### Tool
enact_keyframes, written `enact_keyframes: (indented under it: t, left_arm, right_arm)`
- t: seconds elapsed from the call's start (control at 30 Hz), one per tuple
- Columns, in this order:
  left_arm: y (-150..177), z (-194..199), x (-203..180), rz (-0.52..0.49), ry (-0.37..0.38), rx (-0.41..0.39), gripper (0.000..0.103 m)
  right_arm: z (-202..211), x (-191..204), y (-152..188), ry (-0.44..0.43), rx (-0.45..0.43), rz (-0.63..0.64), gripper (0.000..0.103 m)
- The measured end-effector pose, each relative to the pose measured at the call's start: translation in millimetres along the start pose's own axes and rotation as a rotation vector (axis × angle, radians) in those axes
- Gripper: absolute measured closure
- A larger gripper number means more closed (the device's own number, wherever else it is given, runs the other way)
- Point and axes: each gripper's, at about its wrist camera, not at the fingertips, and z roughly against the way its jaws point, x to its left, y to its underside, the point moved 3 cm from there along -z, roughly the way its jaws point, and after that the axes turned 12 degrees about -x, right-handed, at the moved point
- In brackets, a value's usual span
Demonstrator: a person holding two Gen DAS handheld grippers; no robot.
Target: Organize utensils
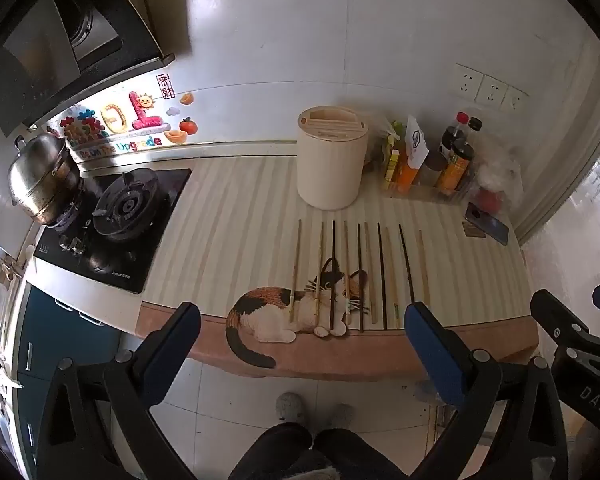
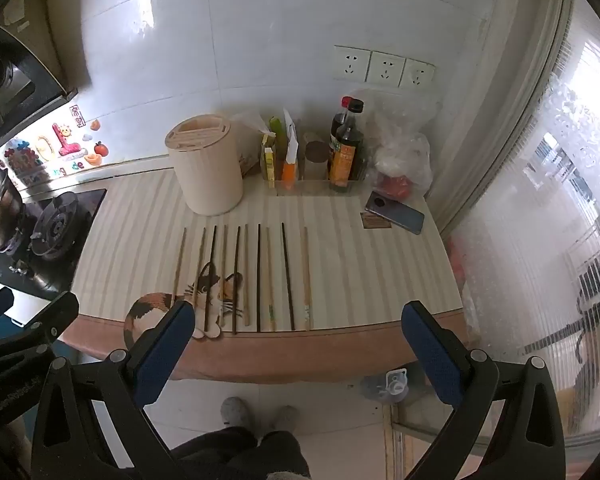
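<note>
Chopsticks lie in a neat row on the bench, side by side and roughly parallel, their tips pointing to the far wall and their butts at the near edge. Pale wooden sticks and dark ones alternate; the left ones cross a mat picture of a calico cat that sprawls over the near edge. Just beyond the row, on the far side, stands a cream round holder with slots in its wooden top — upright, apart from the sticks.

To the right of the holder sits a clear tray of sauce bottles and packets, then a plastic bag against the wall. A phone lies flat near the right end of the bench. At the far left are a gas hob and a steel pot on its left burner.

The left claw hangs off the near edge of the bench, jaws spread wide with nothing between the blue pads. The right claw is likewise wide and empty, also short of the bench edge. Below, between the two, the person's legs and grey slippers show on the tiled floor.
</note>
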Motion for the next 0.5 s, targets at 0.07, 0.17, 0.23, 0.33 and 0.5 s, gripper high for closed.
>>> enact_keyframes:
  t: [0.07, 0.17, 0.23, 0.33, 0.5]
  left_arm:
    - [0.0, 0.1, 0.0, 0.000, -0.004, 0.000, 0.000]
    - [-0.8, 1.0, -0.7, 0.002, -0.007, -0.002, 0.000]
    - [-0.4, 4.0, 0.1, 0.003, -0.005, -0.007, 0.000]
    - [-0.5, 5.6, 0.6, 0.003, -0.003, -0.008, 0.000]
    - [2.6, 10.5, 4.3, 0.003, 0.004, -0.020, 0.000]
  right_arm:
    - [0.1, -0.1, 0.0, -0.002, 0.001, -0.002, 0.000]
    - [0.2, 0.0, 0.0, 0.001, 0.002, 0.001, 0.000]
    - [-0.3, -0.1, 0.1, 0.001, 0.004, 0.001, 0.000]
    - [-0.1, 0.0, -0.1, 0.002, 0.002, 0.001, 0.000]
    - [-0.6, -0.1, -0.3, 0.003, -0.001, 0.001, 0.000]
